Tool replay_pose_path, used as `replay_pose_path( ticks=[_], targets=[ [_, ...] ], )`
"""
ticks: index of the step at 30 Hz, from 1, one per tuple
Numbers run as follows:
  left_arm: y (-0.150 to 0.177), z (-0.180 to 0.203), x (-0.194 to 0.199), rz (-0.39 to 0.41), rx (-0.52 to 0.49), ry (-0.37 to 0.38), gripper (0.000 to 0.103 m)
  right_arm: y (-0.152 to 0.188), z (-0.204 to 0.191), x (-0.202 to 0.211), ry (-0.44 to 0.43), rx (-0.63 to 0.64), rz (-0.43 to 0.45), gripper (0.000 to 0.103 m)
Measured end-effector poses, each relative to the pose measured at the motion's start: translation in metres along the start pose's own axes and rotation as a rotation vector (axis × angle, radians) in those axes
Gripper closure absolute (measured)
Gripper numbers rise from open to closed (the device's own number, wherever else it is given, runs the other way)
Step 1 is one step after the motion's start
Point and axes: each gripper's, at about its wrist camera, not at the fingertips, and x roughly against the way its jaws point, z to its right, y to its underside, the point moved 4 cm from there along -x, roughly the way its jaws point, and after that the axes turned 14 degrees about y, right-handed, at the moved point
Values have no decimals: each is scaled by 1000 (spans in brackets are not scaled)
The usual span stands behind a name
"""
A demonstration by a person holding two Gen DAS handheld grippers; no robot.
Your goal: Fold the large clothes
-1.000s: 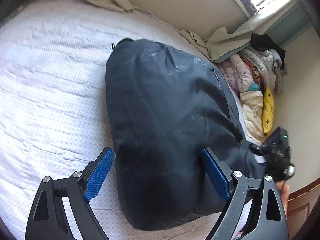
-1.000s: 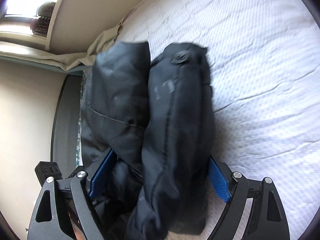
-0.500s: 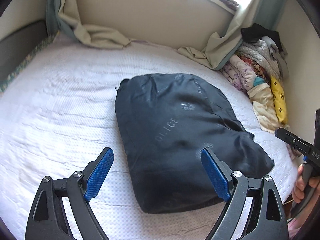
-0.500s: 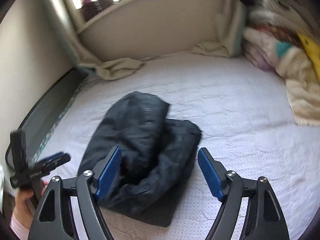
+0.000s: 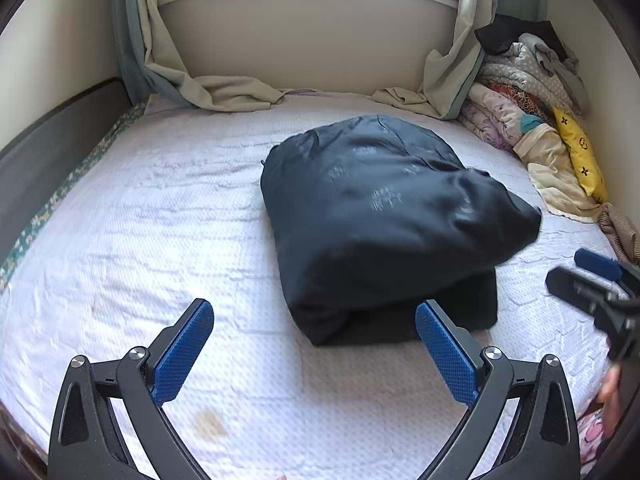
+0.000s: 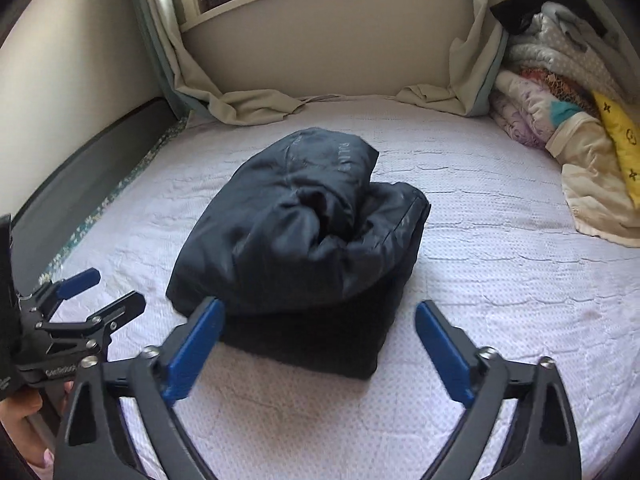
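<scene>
Jacket: a dark navy padded jacket, folded into a thick bundle, lies on the bed at the centre of the left wrist view; in the right wrist view it sits at centre, slightly left.
Fold: the upper layers bulge over a flatter dark layer beneath; faint pale lettering shows on the top surface, too blurred to read.
Left tool: the left tool fills the bottom of its own frame, its blue pads spread wide and opening, nothing between them; the jacket lies just beyond the right pad.
Right tool: the right tool sits at the bottom of its frame, jaws wide and opening, empty; the bundle's near edge lies just past the left pad, not gripped.
Cross views: each tool also appears at the side edge of the other's frame, with part of a hand below it.
Bed: a white textured bed cover, wrinkled, with a small brownish stain at lower left.
Laundry pile: mixed clothes heaped at the right edge, including a yellow patterned piece.
Curtains: beige curtains trail onto the bed at upper left and upper right, below a bright window.
</scene>
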Motion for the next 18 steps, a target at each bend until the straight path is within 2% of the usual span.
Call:
replay_pose_path(
  ticks=[8,14,18],
  targets=[
    [27,12,6,-30,19,11,0,44,-13,1,44,17,-71,0],
    [38,24,9,-37,-13,-35,0,53,-13,2,80,12,-69,0],
    [44,26,12,-22,13,-52,0,54,-9,5,100,-3,-56,0]
  ],
)
